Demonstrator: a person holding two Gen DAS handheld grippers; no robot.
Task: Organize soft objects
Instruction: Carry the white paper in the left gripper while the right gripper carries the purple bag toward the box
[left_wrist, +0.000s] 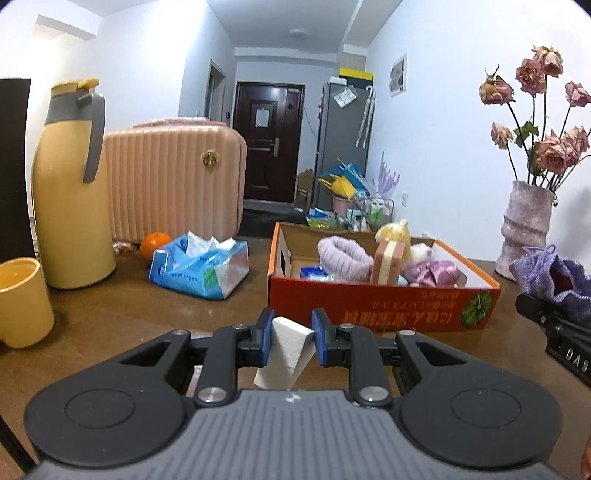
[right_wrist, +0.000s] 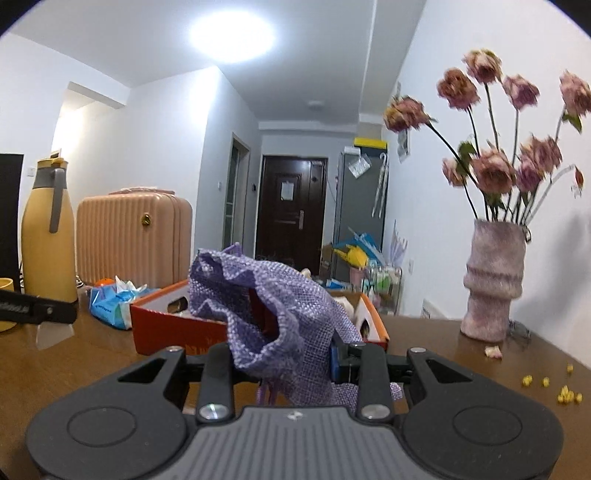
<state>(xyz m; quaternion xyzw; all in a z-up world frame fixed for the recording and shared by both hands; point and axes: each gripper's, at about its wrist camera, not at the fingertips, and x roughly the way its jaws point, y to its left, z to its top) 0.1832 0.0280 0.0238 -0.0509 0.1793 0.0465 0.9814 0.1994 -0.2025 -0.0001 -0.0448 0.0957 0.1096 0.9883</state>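
Bare brown table (left_wrist: 122, 314) stretches between my left gripper (left_wrist: 291, 334) and red box (left_wrist: 384, 304); mug (left_wrist: 22, 301), flask (left_wrist: 72, 184) and tissue pack (left_wrist: 199, 267) crowd left side. Vase (right_wrist: 493, 280) near right edge. Left gripper level, low over table, pointing at box, jaws pinched on white sponge (left_wrist: 286, 350). Right gripper (right_wrist: 291, 354) level, raised, jaws clamped on purple mesh bag (right_wrist: 266, 314), bag mouth gaping, just before box. Box already holds plush toys (left_wrist: 395, 247).
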